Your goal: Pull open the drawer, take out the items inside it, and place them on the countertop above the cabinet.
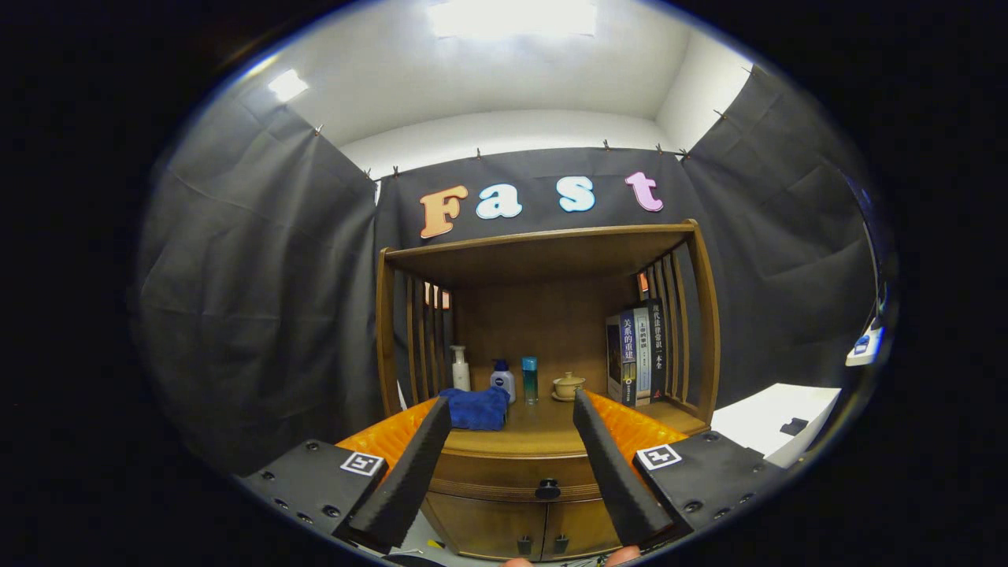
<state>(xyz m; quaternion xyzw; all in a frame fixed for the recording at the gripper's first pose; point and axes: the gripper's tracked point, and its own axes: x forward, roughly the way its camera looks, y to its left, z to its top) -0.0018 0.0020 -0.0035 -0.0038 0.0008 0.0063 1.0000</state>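
— Gripper view first: where is the drawer sitting?

— The drawer point(516, 472) is sitting closed in the wooden cabinet point(543, 331), just under the countertop point(543, 433). Its dark knob point(547, 490) is showing between the two fingers, lower down and beyond them.

— And the gripper?

— The gripper point(512, 409) is hanging in front of the cabinet with its fingers spread wide apart, gripping nothing and touching nothing. The drawer front is lying in the gap between them.

— What is resting on the countertop?

— A blue cloth point(475, 408) is lying just beside the left fingertip. Behind it a white pump bottle point(461, 368), a white bottle with a blue cap point(502, 379) and a slim teal bottle point(530, 379) are standing in a row. A small lidded cup on a saucer point(568, 386) is sitting to their right, and a group of books point(636, 354) is standing upright against the slatted right side.

— Below the drawer?

— Two cabinet doors point(520, 526) are staying shut side by side, each with a small dark handle near the middle seam.

— Anything off to the side?

— A white surface point(776, 421) with a small dark object on it is lying to the right of the cabinet, well apart from it.
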